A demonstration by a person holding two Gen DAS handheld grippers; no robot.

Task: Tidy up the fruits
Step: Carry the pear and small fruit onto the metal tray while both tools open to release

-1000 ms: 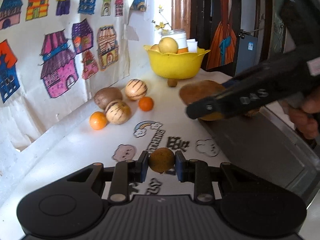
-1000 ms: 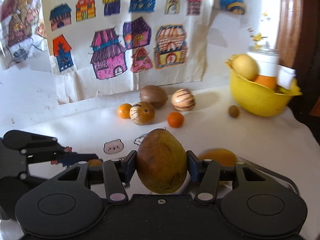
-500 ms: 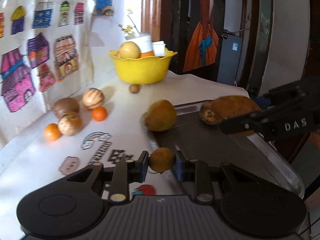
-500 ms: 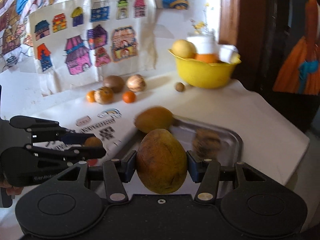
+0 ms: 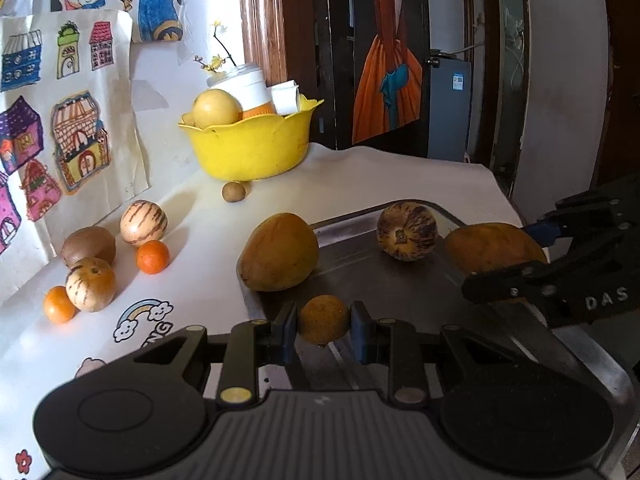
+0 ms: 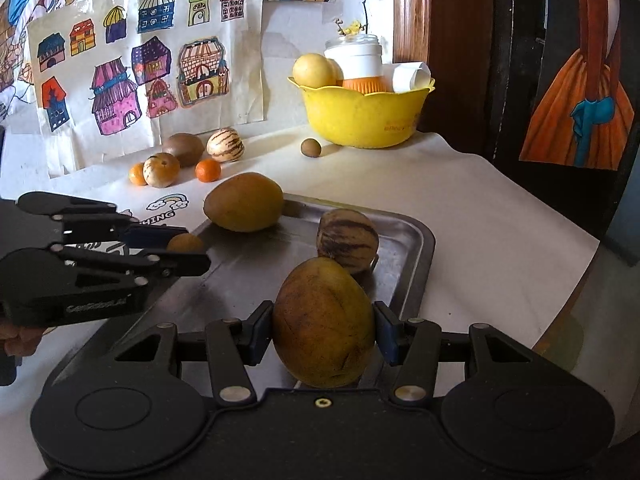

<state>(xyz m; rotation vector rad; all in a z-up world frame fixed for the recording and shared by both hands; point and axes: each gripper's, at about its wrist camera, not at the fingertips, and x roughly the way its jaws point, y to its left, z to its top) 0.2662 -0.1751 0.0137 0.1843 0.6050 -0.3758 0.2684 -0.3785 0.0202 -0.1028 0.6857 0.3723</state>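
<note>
My left gripper [image 5: 323, 330] is shut on a small round brown fruit [image 5: 323, 319], held over the near left edge of a steel tray [image 5: 400, 288]. My right gripper [image 6: 323, 336] is shut on a large brown-yellow mango [image 6: 323, 322], above the tray's [image 6: 416, 240] near part. In the tray lies a striped melon [image 5: 407, 231] [image 6: 347, 240]. A second mango [image 5: 279, 252] [image 6: 243, 202] rests on the tray's far left rim. From the left wrist view the right gripper [image 5: 520, 280] shows at the right with its mango [image 5: 492, 246].
On the white cloth by the wall sit two striped melons [image 5: 143, 223] [image 5: 90, 283], a kiwi [image 5: 89, 246] and two small oranges [image 5: 152, 256] [image 5: 59, 304]. A yellow bowl [image 5: 250, 148] with fruit and a jar stands at the back, a small brown fruit [image 5: 233, 192] before it. The table's edge drops off at right.
Both grippers have swung right, from over the cloth to over the steel tray, and sunk a little. Each still holds its fruit. The striped melon and second mango have come into view.
</note>
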